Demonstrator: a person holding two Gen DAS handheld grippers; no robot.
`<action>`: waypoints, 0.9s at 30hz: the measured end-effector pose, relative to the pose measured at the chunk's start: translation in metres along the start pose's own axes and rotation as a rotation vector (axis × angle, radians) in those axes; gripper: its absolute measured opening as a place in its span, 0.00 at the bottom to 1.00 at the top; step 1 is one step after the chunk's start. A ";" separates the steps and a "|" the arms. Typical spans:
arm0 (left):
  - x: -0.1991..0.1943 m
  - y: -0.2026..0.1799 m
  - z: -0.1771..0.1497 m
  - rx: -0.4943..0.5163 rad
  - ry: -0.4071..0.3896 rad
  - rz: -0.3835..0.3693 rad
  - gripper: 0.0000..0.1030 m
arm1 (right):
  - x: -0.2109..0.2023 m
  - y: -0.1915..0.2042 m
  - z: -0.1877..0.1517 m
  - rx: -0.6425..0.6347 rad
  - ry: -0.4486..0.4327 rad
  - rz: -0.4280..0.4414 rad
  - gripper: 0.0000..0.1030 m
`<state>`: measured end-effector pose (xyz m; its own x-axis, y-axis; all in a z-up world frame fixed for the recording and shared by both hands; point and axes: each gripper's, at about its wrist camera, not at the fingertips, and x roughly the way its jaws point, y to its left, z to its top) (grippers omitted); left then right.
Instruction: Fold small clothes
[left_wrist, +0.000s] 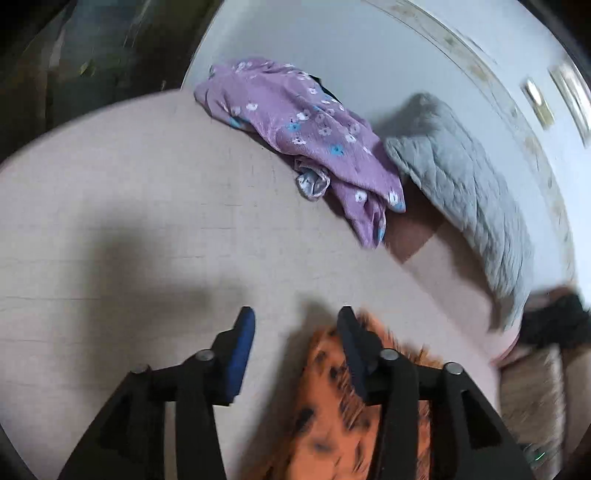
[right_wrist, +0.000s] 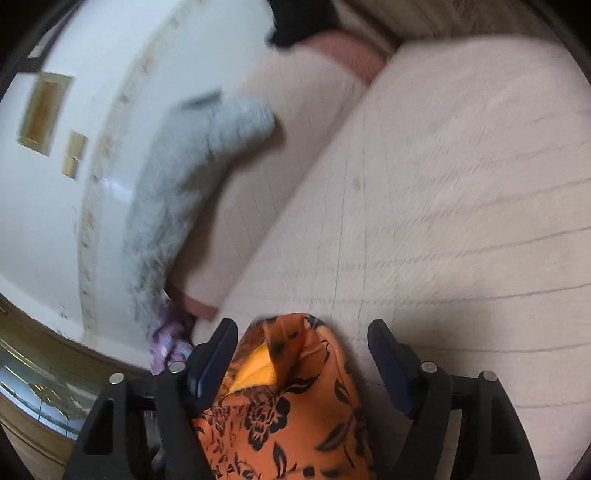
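Cloth (right_wrist: 280, 398) orange, on bed (right_wrist: 461, 184) under both grippers | left gripper (left_wrist: 295, 321) and right gripper (right_wrist: 303, 332) apart, nothing clamped | you pinch one edge only, lift slowly.

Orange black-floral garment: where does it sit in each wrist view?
Left wrist: orange black-floral garment at bottom centre, blurred, under the left claw's right finger.
Right wrist: bottom centre, between the right claw's open fingers.
Shared landmark: grey quilted cushion.
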<state>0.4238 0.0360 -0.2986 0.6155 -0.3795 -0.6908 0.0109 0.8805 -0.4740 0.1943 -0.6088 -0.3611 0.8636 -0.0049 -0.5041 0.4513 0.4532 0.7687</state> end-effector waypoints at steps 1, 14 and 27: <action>-0.008 -0.003 -0.009 0.048 0.017 0.013 0.48 | -0.004 0.002 -0.001 -0.018 0.011 0.009 0.74; -0.022 0.025 -0.146 -0.141 0.263 -0.086 0.61 | -0.074 -0.028 -0.110 0.052 0.245 0.077 0.67; 0.013 0.021 -0.126 -0.293 0.156 -0.125 0.35 | 0.018 -0.017 -0.114 0.161 0.146 0.058 0.39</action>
<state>0.3330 0.0133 -0.3863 0.4955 -0.5383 -0.6817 -0.1621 0.7137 -0.6814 0.1766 -0.5152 -0.4286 0.8527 0.1512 -0.5001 0.4422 0.3010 0.8449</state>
